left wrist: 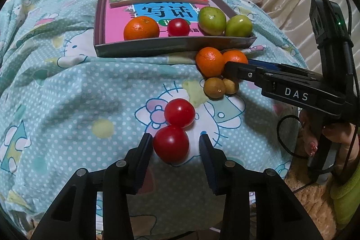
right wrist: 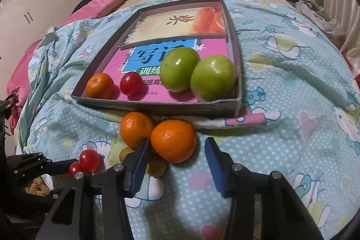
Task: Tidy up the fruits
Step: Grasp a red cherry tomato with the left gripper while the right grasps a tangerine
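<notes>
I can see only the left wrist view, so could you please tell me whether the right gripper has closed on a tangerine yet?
Observer: Not yet. In the right wrist view the right gripper straddles the nearer tangerine, with a clear gap before the pad on the picture's right.
Operator: Thank you. And where is the other pad?
Observer: The other pad is wedged between the two fruits. It appears to touch the nearer tangerine, with the farther tangerine just behind it.
</notes>
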The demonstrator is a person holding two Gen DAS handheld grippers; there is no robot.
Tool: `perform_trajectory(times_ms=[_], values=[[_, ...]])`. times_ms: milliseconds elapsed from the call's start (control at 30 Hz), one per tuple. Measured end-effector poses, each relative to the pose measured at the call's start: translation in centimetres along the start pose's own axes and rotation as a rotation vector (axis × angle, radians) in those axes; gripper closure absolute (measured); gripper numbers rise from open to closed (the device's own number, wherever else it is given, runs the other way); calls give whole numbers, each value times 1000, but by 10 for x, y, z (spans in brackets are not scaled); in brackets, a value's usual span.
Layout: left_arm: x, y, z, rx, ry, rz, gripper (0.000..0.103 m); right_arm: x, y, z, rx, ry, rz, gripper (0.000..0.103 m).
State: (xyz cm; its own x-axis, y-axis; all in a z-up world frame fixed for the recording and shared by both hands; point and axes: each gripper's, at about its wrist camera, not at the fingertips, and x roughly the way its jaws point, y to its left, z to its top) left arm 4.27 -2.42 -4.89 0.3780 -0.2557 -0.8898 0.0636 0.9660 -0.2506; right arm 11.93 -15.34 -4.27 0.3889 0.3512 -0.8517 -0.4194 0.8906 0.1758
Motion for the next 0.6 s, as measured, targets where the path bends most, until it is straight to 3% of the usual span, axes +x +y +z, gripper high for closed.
perform_trajectory(times_ms=[600], values=[[0, 0, 0, 1, 1, -2, 63, 8, 6, 3, -33, 3, 52, 60]])
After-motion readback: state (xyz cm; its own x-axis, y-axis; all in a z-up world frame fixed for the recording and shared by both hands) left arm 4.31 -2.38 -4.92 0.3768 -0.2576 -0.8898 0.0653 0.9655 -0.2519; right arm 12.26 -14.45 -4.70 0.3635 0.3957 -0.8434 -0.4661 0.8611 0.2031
